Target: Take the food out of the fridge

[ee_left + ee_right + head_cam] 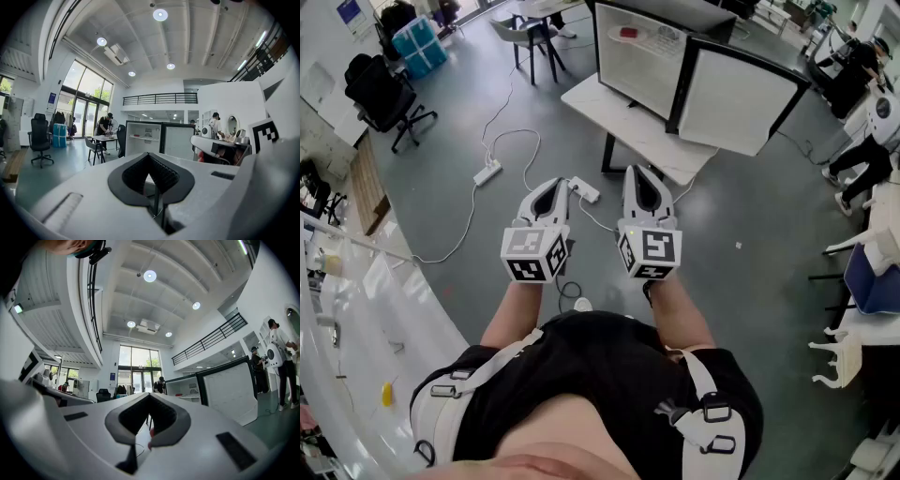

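A small white fridge (636,58) stands on a low white platform (628,131) ahead of me, its door (741,94) swung open to the right. On its upper shelf lies a red food item on a plate (628,33), beside a clear dish (667,37). My left gripper (551,187) and right gripper (642,178) are held side by side over the grey floor, short of the platform, both shut and with nothing in them. The left gripper view has the left gripper (150,154) pointing at the fridge (144,138). The right gripper (149,397) sees the door (227,390).
Two power strips (487,172) (586,190) and white cables lie on the floor near the grippers. A black office chair (384,94) and a curved white counter (366,319) are at the left. A chair and table (530,33) stand at the back; people (867,150) stand at the right.
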{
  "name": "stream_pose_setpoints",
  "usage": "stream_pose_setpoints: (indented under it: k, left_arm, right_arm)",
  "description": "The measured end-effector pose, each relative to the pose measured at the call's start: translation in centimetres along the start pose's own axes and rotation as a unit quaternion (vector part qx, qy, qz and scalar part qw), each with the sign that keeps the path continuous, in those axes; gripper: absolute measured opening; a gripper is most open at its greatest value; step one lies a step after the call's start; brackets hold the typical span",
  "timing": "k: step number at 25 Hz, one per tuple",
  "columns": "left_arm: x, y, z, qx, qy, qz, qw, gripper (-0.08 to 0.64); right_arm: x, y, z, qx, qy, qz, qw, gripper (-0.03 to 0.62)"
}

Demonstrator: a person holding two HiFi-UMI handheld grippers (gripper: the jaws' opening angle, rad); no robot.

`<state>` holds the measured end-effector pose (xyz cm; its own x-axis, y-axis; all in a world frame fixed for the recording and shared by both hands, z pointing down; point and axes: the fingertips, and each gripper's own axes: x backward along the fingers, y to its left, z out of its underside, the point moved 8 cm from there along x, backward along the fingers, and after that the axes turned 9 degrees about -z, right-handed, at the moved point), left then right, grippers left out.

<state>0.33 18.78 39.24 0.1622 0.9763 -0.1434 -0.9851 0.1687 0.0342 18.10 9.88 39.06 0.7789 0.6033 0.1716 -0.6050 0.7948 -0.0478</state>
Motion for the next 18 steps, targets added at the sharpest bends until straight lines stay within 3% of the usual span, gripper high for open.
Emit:
stream_pose_setpoints:
  k: [18]
  left_arm:
    - [-1.1, 6.2, -0.2, 0.000, -0.005, 0.006, 1.0000, -0.002]
  right_arm:
    - [-4.4, 3.6, 1.2, -0.001, -0.009, 0.023, 1.000, 0.008]
